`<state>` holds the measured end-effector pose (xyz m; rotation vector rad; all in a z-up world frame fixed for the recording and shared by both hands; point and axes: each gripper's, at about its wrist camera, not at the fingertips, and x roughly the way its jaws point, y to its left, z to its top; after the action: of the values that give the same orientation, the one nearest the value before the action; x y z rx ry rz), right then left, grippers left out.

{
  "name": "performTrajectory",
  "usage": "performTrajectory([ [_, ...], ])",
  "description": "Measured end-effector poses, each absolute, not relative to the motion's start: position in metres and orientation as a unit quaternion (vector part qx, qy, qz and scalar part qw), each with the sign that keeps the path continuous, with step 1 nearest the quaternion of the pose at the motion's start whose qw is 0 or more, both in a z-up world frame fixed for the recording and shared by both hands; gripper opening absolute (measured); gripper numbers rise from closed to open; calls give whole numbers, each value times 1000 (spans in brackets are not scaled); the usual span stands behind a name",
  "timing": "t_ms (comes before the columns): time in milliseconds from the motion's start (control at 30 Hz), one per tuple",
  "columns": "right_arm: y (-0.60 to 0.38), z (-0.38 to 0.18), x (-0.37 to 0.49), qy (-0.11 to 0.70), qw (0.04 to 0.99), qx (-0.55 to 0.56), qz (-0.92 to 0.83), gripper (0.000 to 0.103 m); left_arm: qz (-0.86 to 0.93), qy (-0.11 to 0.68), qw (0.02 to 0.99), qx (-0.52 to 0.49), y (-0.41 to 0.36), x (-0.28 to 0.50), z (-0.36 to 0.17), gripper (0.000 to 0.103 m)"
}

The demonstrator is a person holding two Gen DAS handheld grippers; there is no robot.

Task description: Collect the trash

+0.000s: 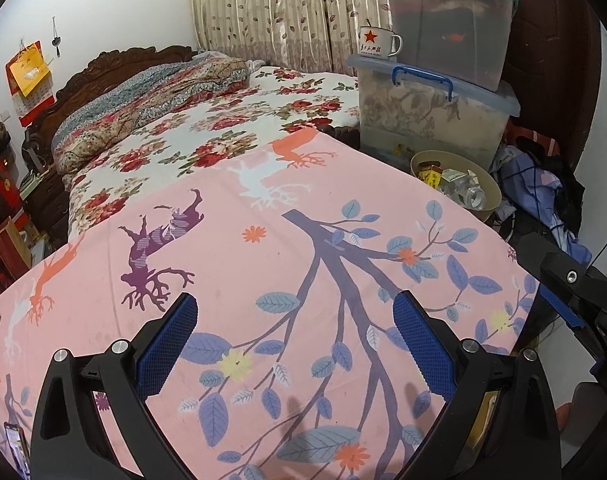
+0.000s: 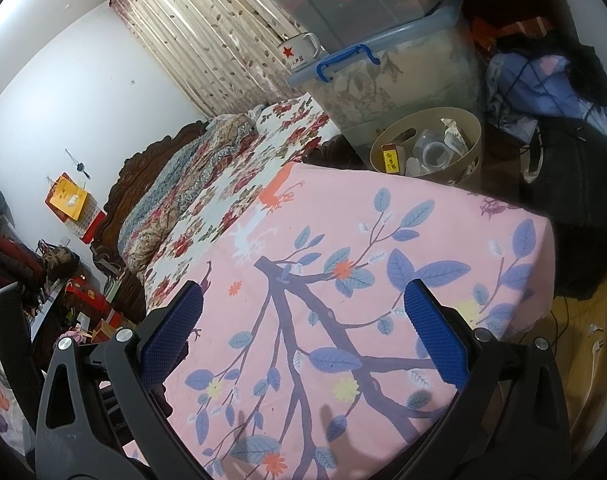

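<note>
So at this point both our grippers were hanging over the pink tree-print cloth [image 1: 263,280] with nothing in them. The left gripper [image 1: 295,344] had its blue pads spread wide, and the right gripper [image 2: 303,336] was just as wide, nothing between the fingers on either side.

We couldn't spot any loose trash on the cloth itself. All the trash we could see was already in the tan round bin [image 2: 469,120], which sat past the far edge of the cloth, right at the foot of the stacked storage boxes. So our guess was the collecting part was pretty much done, or we needed to look around for stragglers off to the sides.

If anything was left to grab, our take: keep the fingers wide on the way in, come down straight over the piece, and only let go once we're well over the bin's mouth, since it sat low and tucked against the boxes.

Container rundown:
- Bin held a yellow-and-red small carton [image 2: 392,157], a clear plastic bottle [image 2: 435,152] on its side, and some crumpled paper or wrapper bits [image 2: 455,136].
- Lower clear box with the blue handle [image 2: 387,80] looked stuffed with patterned fabric.
- Upper teal-lidded box [image 1: 451,24] was too cloudy to tell.
- White enamel mug with a red star [image 1: 377,42] sat on the lower box's lid; something thin poked out of it.
</note>
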<state>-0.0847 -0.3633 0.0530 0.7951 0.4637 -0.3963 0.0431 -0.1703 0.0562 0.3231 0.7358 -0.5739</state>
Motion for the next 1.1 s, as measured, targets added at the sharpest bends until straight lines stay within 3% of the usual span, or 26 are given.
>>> performTrajectory([
  [1100,-360,52,-82,225,877,381,-189,99,-277,346,882,159,-170,40,60,94],
])
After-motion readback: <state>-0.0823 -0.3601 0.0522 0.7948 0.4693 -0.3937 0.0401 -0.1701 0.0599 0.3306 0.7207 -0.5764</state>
